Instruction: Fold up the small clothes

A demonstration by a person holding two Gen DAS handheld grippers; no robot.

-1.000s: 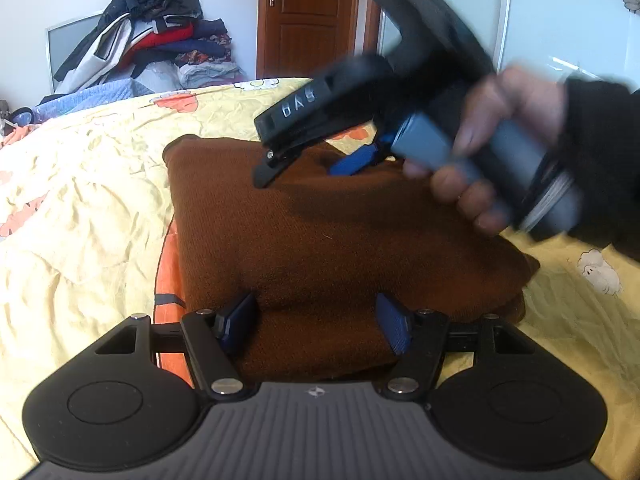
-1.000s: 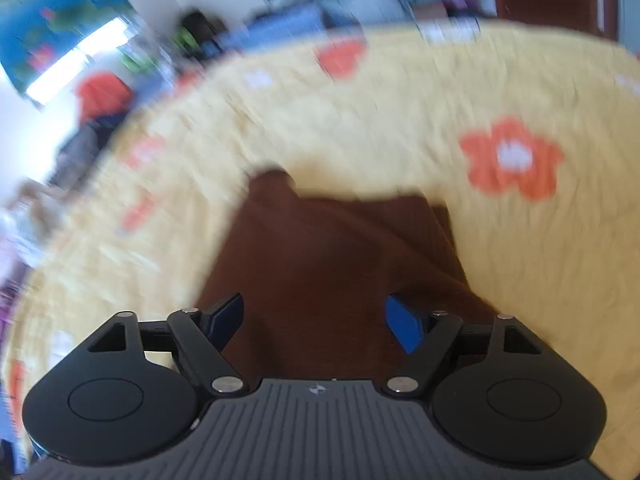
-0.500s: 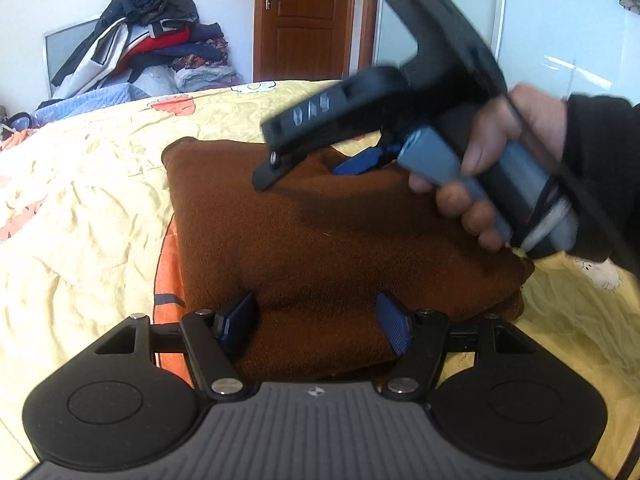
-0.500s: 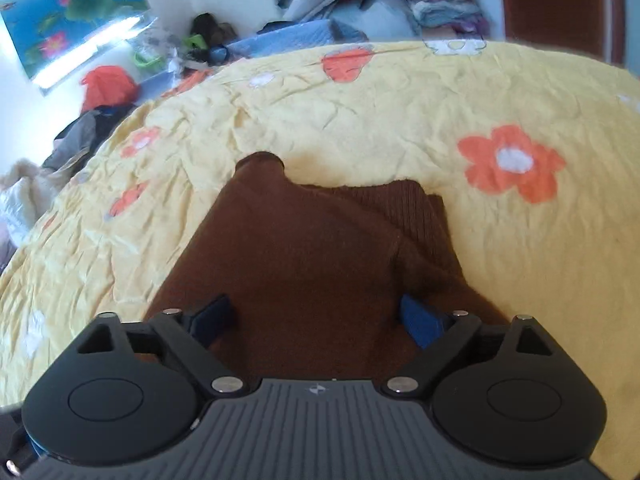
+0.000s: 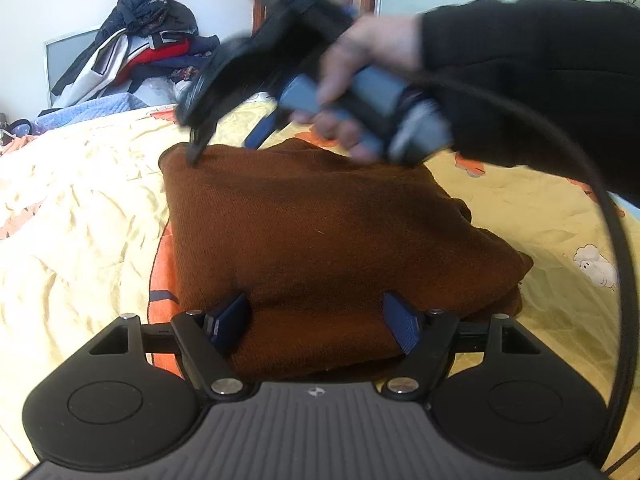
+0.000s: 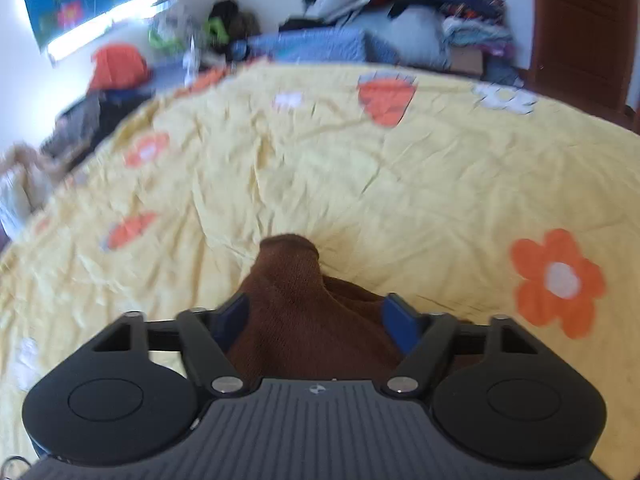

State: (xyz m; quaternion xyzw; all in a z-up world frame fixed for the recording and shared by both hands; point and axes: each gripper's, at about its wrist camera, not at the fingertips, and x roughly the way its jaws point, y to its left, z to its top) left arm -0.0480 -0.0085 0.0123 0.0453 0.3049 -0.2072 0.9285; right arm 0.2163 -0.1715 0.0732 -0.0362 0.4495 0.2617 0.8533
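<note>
I'm easing my left gripper (image 5: 316, 316) wider, its jaws opening astride the near edge of the brown knit garment (image 5: 320, 224) on the yellow bedsheet (image 5: 80, 208). My right gripper (image 6: 316, 320) is closing around the garment's far corner at twelve o'clock, pads not yet pressing.

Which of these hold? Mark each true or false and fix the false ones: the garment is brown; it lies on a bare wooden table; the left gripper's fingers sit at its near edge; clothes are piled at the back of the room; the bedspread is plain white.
1. The garment is brown. True.
2. It lies on a bare wooden table. False: it lies on a bed with a yellow bedspread.
3. The left gripper has its fingers at the garment's near edge. True; they are opening.
4. Clothes are piled at the back of the room. True.
5. The bedspread is plain white. False: yellow with orange flowers.
</note>
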